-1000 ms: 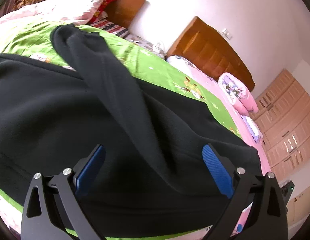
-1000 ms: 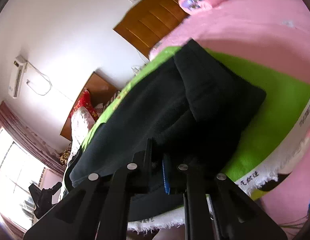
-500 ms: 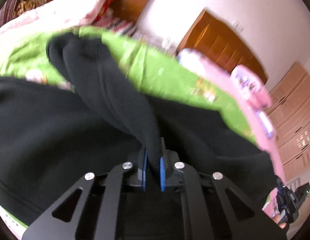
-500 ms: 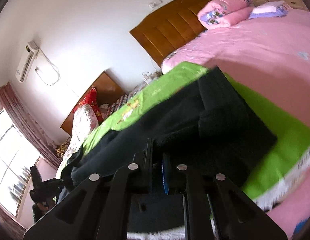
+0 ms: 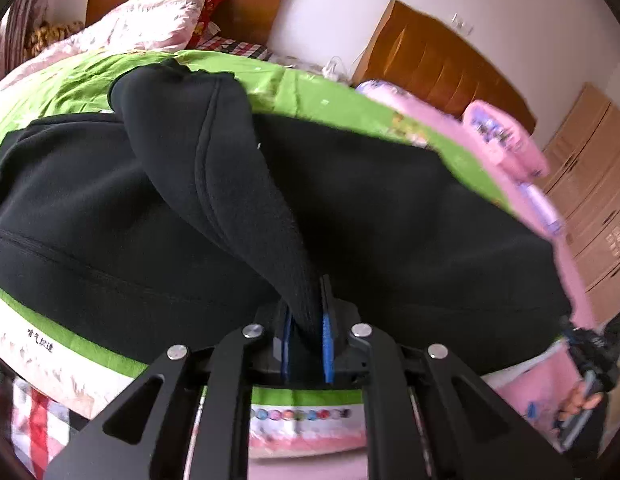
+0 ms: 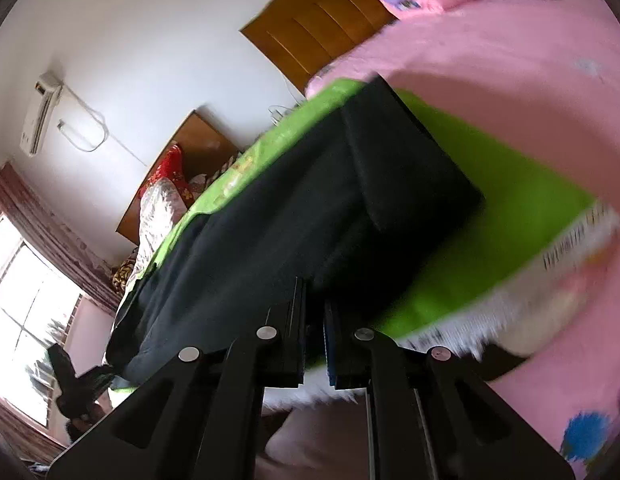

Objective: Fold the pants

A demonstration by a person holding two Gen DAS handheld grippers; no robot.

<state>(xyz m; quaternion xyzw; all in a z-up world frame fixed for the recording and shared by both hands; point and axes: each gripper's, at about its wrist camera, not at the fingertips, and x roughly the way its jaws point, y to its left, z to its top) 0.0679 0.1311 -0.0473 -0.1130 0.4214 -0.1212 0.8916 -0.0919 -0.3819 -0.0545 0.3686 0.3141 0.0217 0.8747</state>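
Black fleece pants (image 5: pixel 390 220) lie spread across a green blanket (image 5: pixel 310 96) on the bed. One leg (image 5: pixel 213 152) is folded over the rest as a raised ridge that runs toward me. My left gripper (image 5: pixel 305 332) has the near end of that ridge pinched between its blue pads, and its jaws are opening slightly. In the right wrist view the pants (image 6: pixel 289 208) stretch away to the left, with a folded part at the far right. My right gripper (image 6: pixel 314 332) is shut on the near edge of the pants.
The green blanket (image 6: pixel 490 208) ends in a white fringed edge close to me. Pink bedding (image 6: pixel 490 60), wooden headboards (image 5: pixel 438 60) and pillows (image 5: pixel 157 24) lie beyond. Wardrobes (image 5: pixel 598 184) stand at the right. The other gripper, held by a hand (image 5: pixel 586 396), shows at the lower right.
My left gripper was wide open over the pants and has since closed on the folded leg's near end. The right gripper stayed shut and its view shifted sideways.
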